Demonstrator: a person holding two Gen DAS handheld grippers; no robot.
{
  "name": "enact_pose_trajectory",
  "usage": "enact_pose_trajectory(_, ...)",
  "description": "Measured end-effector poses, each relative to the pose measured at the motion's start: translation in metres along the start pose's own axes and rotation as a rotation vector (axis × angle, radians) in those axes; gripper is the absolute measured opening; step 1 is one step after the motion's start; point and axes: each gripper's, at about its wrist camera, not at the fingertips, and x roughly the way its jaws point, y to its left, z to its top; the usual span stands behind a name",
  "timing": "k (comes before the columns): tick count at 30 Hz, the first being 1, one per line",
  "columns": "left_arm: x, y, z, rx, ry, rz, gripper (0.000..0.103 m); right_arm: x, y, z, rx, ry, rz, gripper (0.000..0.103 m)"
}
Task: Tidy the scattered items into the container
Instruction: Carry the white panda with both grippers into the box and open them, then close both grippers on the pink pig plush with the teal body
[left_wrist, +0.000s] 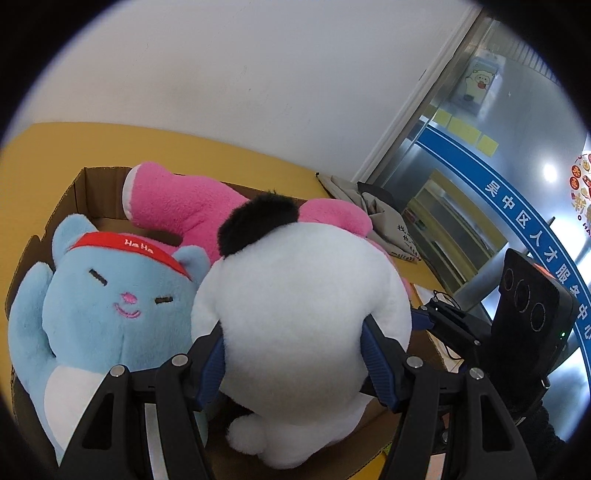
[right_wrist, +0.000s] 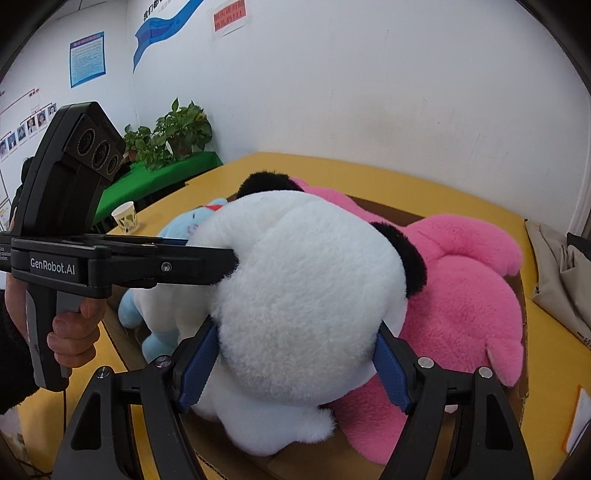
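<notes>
A white plush panda (left_wrist: 299, 306) with black ears sits over an open cardboard box (left_wrist: 96, 181). My left gripper (left_wrist: 295, 354) is shut on the panda's body, blue pads pressed into both sides. My right gripper (right_wrist: 295, 354) is shut on the panda (right_wrist: 306, 288) from the other side. The left gripper also shows in the right wrist view (right_wrist: 221, 260), its fingers sunk into the fur. A blue plush cat (left_wrist: 103, 302) with a red headband and a pink plush (left_wrist: 177, 203) lie in the box. The pink plush (right_wrist: 465, 295) and blue cat (right_wrist: 192, 221) flank the panda.
The box stands on a yellow table (right_wrist: 369, 173) against a white wall. A paper cup (right_wrist: 126, 218) stands at the table's left edge. A grey cloth bag (left_wrist: 384, 221) lies at the right. Potted plants (right_wrist: 173, 133) sit on a green table behind.
</notes>
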Motion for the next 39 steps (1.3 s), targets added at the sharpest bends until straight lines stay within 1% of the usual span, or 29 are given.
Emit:
enact_pose_trajectory(4,0.003,-0.001,-0.006,0.008,0.019,0.018,0.067,0.005,-0.001,-0.003,-0.001,0.028,-0.008,0.083)
enact_pose_trajectory(6,-0.002,-0.004,-0.010,0.023,0.023,0.027,0.070,0.007,0.000,-0.002,-0.012,0.052,-0.024,0.086)
enact_pose_trajectory(8,-0.013,-0.008,-0.014,0.030,0.031,0.025,0.070,0.004,0.001,-0.003,-0.018,0.071,-0.034,0.091)
enact_pose_trajectory(9,-0.019,-0.011,-0.017,0.036,0.037,0.035,0.070,-0.001,0.000,-0.003,-0.009,0.084,-0.038,0.091)
enact_pose_trajectory(11,-0.032,-0.016,-0.027,0.080,0.049,0.072,0.068,-0.020,-0.009,-0.005,0.031,0.070,-0.051,0.092)
enact_pose_trajectory(13,-0.039,-0.019,-0.042,0.139,0.077,0.120,0.068,-0.042,-0.025,-0.010,0.088,0.060,-0.081,0.093)
enact_pose_trajectory(14,-0.039,-0.018,-0.048,0.151,0.093,0.142,0.068,-0.048,-0.033,-0.014,0.108,0.066,-0.092,0.094)
enact_pose_trajectory(16,-0.038,-0.009,-0.062,0.125,0.130,0.166,0.068,-0.057,-0.054,-0.025,0.154,0.103,-0.122,0.095)
enact_pose_trajectory(19,-0.034,0.006,-0.075,0.056,0.161,0.166,0.068,-0.049,-0.075,-0.048,0.241,0.189,-0.131,0.095)
enact_pose_trajectory(21,-0.035,0.003,-0.080,0.086,0.152,0.188,0.067,-0.046,-0.075,-0.061,0.244,0.232,-0.141,0.095)
enact_pose_trajectory(24,-0.037,-0.002,-0.084,0.096,0.156,0.200,0.067,-0.039,-0.062,-0.077,0.226,0.279,-0.164,0.094)
enact_pose_trajectory(25,-0.038,-0.004,-0.085,0.101,0.155,0.201,0.067,-0.042,-0.061,-0.079,0.249,0.262,-0.176,0.094)
enact_pose_trajectory(27,-0.040,-0.006,-0.088,0.114,0.154,0.212,0.067,-0.047,-0.060,-0.085,0.286,0.253,-0.174,0.094)
enact_pose_trajectory(29,-0.042,-0.009,-0.090,0.126,0.151,0.242,0.067,-0.054,-0.058,-0.091,0.290,0.254,-0.176,0.093)
enact_pose_trajectory(31,-0.052,-0.009,-0.093,0.115,0.135,0.270,0.067,-0.059,-0.050,-0.097,0.295,0.259,-0.180,0.093)
enact_pose_trajectory(33,-0.065,-0.010,-0.095,0.094,0.111,0.263,0.068,-0.064,-0.047,-0.099,0.298,0.250,-0.192,0.094)
enact_pose_trajectory(35,-0.081,-0.018,-0.098,0.108,0.077,0.281,0.068,-0.073,-0.040,-0.101,0.280,0.227,-0.231,0.094)
enact_pose_trajectory(37,-0.098,-0.029,-0.101,0.145,0.033,0.313,0.071,-0.090,-0.029,-0.099,0.261,0.184,-0.299,0.096)
enact_pose_trajectory(39,-0.114,-0.039,-0.104,0.156,-0.007,0.323,0.077,-0.106,-0.016,-0.096,0.258,0.131,-0.323,0.097)
